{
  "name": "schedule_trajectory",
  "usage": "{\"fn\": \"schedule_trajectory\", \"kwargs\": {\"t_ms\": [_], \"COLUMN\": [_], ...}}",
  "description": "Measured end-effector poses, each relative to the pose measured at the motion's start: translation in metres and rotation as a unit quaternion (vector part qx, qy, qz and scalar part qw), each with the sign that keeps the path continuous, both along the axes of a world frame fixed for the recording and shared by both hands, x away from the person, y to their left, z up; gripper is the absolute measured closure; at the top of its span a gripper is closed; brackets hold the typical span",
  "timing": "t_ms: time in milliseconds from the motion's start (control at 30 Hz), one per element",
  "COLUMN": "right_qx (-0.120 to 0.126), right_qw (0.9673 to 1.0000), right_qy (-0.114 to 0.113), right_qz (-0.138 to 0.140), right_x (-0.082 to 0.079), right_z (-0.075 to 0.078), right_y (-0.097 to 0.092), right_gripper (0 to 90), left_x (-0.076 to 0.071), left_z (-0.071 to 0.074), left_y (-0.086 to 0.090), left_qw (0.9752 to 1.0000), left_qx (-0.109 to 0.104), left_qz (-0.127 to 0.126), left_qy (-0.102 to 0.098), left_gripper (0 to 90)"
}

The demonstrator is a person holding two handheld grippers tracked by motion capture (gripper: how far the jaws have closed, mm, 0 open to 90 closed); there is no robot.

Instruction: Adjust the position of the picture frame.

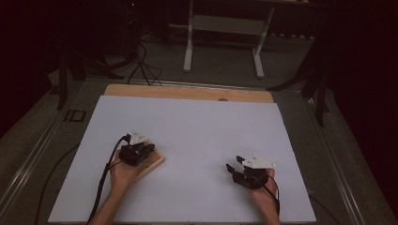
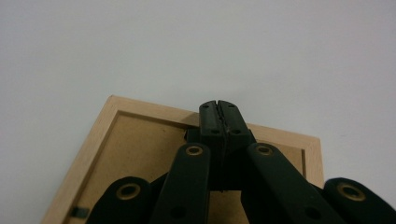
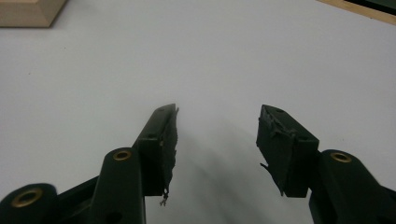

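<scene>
Wooden picture frame lying back-up on the white table sheet, near the front left, one corner toward the far edge. Directly under the left gripper, jaws pressed together over its far rail. Well apart from the right gripper, jaws spread and empty.

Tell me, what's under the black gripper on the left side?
Under the left gripper lies a shallow wooden frame with a brown inner panel, flat on the white table sheet. The shut jaws cover part of its far edge, so that stretch is hidden.
</scene>
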State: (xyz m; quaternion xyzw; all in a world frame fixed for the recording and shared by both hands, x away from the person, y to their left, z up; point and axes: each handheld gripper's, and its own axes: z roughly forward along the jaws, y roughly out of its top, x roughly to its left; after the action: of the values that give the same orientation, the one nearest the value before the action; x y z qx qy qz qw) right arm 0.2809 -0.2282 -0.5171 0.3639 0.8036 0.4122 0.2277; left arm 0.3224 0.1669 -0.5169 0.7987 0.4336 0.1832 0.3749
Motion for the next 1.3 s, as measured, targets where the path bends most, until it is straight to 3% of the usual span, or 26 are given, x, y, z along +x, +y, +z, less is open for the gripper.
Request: {"fn": "schedule_trajectory", "kwargs": {"t_ms": [267,467,600,867,1100,1300], "right_qx": [0.001,0.001,0.001,0.002,0.004,0.012], "right_qw": [1.0000,1.0000,1.0000,1.0000,1.0000,0.9998], "right_qy": [-0.001,-0.001,-0.001,-0.002,-0.003,-0.005], "right_qz": [-0.001,0.000,0.000,-0.002,0.002,0.012], "right_x": [0.000,0.000,0.000,0.000,-0.001,-0.002], "right_z": [0.000,0.000,0.000,0.001,0.001,0.004], "right_y": [-0.001,-0.001,-0.001,-0.002,0.003,0.014], "right_gripper": [47.0,47.0,47.0,47.0,47.2,47.4], "left_x": [-0.002,-0.009,-0.010,-0.011,-0.016,-0.020], "left_z": [0.000,0.000,0.000,0.007,0.021,0.021], "left_y": [-0.026,-0.049,-0.056,-0.043,-0.011,0.010], "left_qw": [0.9990,0.9950,0.9933,0.9936,0.9965,0.9982], "left_qx": [0.001,0.004,0.003,-0.011,-0.029,-0.035], "left_qz": [-0.044,-0.098,-0.115,-0.111,-0.075,-0.046], "left_qy": [-0.005,-0.015,-0.016,-0.016,-0.025,-0.017], "left_gripper": [90.0,90.0,90.0,89.7,89.7,89.7]}}
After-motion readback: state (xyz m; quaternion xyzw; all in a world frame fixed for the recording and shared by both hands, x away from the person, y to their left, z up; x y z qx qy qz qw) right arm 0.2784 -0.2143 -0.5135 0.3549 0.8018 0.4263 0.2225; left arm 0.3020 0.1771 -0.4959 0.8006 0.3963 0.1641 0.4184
